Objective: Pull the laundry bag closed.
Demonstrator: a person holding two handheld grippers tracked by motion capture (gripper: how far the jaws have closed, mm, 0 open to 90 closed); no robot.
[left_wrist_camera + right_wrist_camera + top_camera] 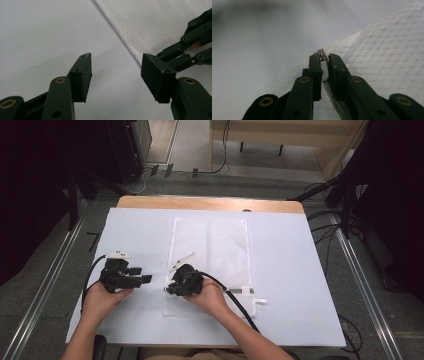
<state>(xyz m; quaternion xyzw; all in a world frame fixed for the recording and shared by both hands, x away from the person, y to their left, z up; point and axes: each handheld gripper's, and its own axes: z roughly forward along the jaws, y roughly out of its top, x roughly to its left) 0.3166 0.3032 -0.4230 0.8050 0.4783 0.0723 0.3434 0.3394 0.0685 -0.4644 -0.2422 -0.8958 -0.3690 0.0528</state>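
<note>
R gripper [325, 65] clamped on zipper pull [321, 55] of white mesh laundry bag [210, 255]; white tab and metal slider pinched between pads, zipper teeth running back under jaws. In high view R gripper [176, 285] sits at bag's 7 o'clock corner, near bag's L edge, R hand [207, 295] behind it, cable trailing to 5 o'clock.

L gripper [115, 72] released, jaws wide, nothing between pads; hovering over bare white sheet just off bag's edge, R gripper's linkage visible at 2 o'clock in L gripper view. In high view L gripper [134, 279] at 9 o'clock of bag, apart from it, L hand [105, 292] gripping body.

Bag flat on white sheet over wooden counter [210, 203], long axis 12–6.

Progress, judged: pull grabbed, so grasp step done; whether the zip is shut or open can't tell. Left: run slider along zip, prob. w/ L gripper pinning fabric.

No brand, label or legible writing seen on bag or sheet.
</note>
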